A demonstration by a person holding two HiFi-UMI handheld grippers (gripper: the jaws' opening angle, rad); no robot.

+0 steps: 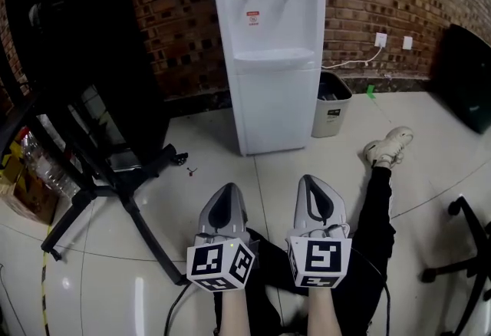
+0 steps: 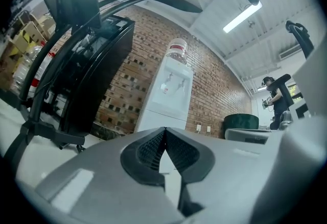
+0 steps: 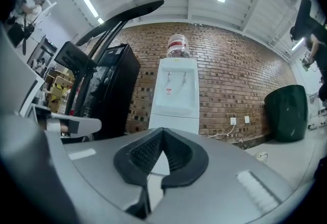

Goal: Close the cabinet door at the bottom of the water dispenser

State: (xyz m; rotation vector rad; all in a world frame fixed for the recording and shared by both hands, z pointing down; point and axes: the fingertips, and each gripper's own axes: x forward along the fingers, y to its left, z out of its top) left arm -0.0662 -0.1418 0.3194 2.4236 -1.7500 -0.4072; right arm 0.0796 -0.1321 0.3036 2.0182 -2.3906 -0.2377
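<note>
A white water dispenser (image 1: pixel 268 43) stands against the brick wall, with a bottle on top in the right gripper view (image 3: pixel 176 90). Its bottom cabinet door (image 1: pixel 275 108) looks flush with the body. My left gripper (image 1: pixel 227 192) and right gripper (image 1: pixel 314 182) are side by side low over the floor, well short of the dispenser, and both point toward it. Each one has its jaws pressed together with nothing between them, as the left gripper view (image 2: pixel 164 131) and the right gripper view (image 3: pixel 162 130) show. The dispenser (image 2: pixel 171 95) stands straight ahead of the left one.
A grey waste bin (image 1: pixel 331 104) stands right of the dispenser. A tall black cabinet (image 1: pixel 84 35) and an office chair base (image 1: pixel 115 189) fill the left. A person's leg and shoe (image 1: pixel 389 146) stretch out at the right, near another chair base (image 1: pixel 468 250).
</note>
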